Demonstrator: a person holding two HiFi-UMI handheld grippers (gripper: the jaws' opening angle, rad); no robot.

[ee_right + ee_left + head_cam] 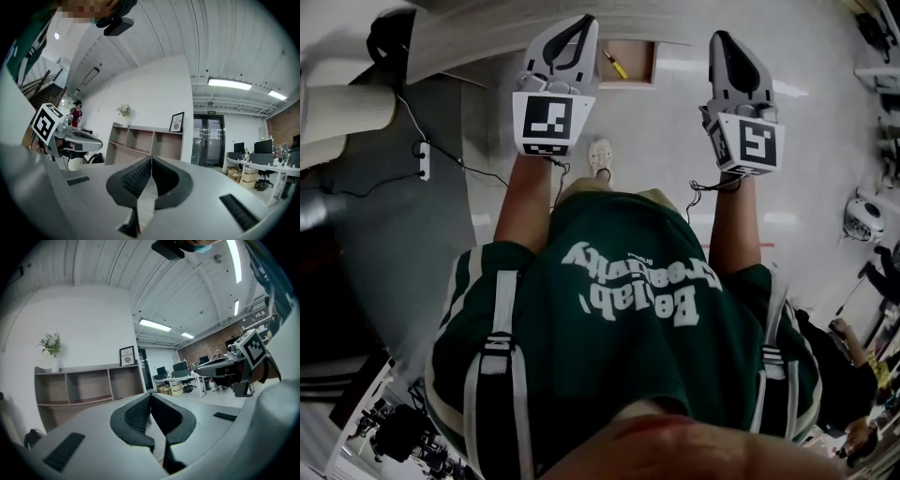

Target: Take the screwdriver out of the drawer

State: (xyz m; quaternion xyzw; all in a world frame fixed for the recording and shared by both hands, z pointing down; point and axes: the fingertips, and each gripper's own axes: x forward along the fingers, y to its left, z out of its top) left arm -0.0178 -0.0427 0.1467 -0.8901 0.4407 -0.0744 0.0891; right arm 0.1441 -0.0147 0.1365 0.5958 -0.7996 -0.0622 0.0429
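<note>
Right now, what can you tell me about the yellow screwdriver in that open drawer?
The screwdriver shows only in the head view, small and far off. It has a yellow handle, plastic by the look, with a dark end at upper left. It lies slanted in the open wooden drawer, near its left side. Nothing else touches it.

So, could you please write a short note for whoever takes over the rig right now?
Grippers: the left hand-held gripper is shut and empty, held level in the air. The right hand-held gripper is the same, beside it.
Things: the screwdriver, with a yellow handle, lies in the open drawer ahead of both grippers.
Done: the drawer is open.
Left: open one gripper, reach in, grasp the screwdriver and lift it out.
</note>
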